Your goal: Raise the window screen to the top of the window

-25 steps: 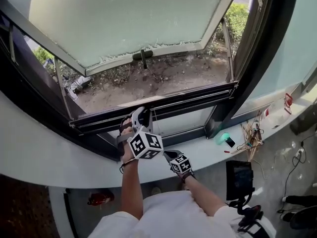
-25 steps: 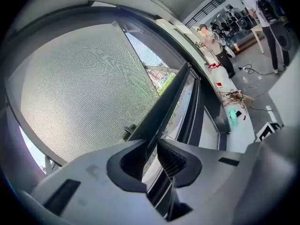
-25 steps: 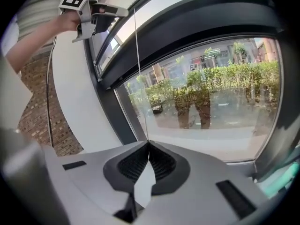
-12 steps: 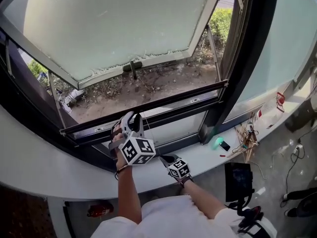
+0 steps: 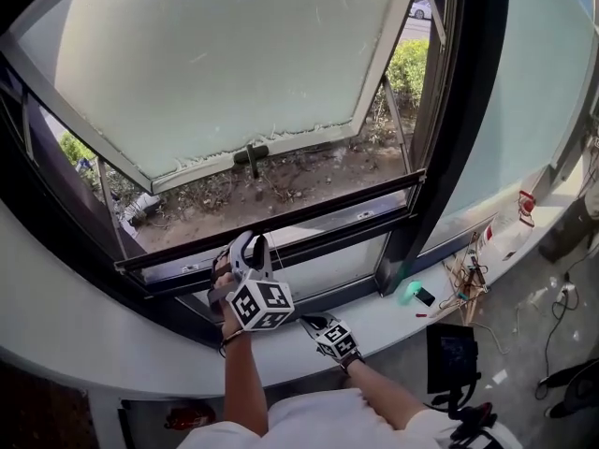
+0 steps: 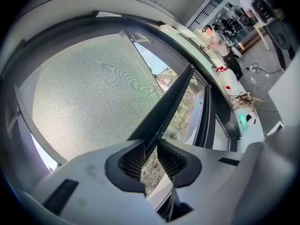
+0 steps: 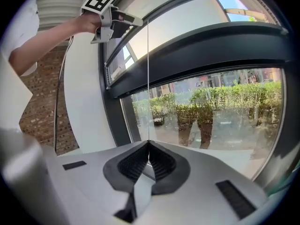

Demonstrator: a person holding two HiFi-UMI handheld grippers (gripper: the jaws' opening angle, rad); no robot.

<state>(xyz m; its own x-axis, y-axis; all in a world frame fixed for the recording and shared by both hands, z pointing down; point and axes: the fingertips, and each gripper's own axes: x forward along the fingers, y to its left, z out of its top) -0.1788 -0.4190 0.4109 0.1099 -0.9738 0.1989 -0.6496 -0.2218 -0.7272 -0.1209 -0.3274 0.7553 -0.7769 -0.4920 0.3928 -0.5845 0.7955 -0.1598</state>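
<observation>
The window screen's dark bottom bar [image 5: 328, 199] runs slantwise across the open window in the head view. My left gripper [image 5: 245, 243] is shut on that bar near its left part. In the left gripper view the bar [image 6: 173, 97] passes between the jaws of the left gripper [image 6: 151, 146], with the grey mesh [image 6: 93, 93] to its left. Lower and to the right, my right gripper [image 5: 311, 322] is shut on a thin pull cord [image 7: 148, 78]. The cord rises straight from the right gripper [image 7: 148, 146] toward the bar, where the left gripper [image 7: 133, 20] shows.
An outward-tilted frosted sash [image 5: 215, 54] with a handle [image 5: 251, 154] hangs beyond the opening. A thick black mullion [image 5: 459, 129] stands to the right. The white sill [image 5: 374, 311] carries a green item [image 5: 409, 293] and tangled cables [image 5: 468, 274].
The screen bar has gone up a little from the lower frame, with the left gripper on it. The right gripper has risen too, still pinching the cord.
</observation>
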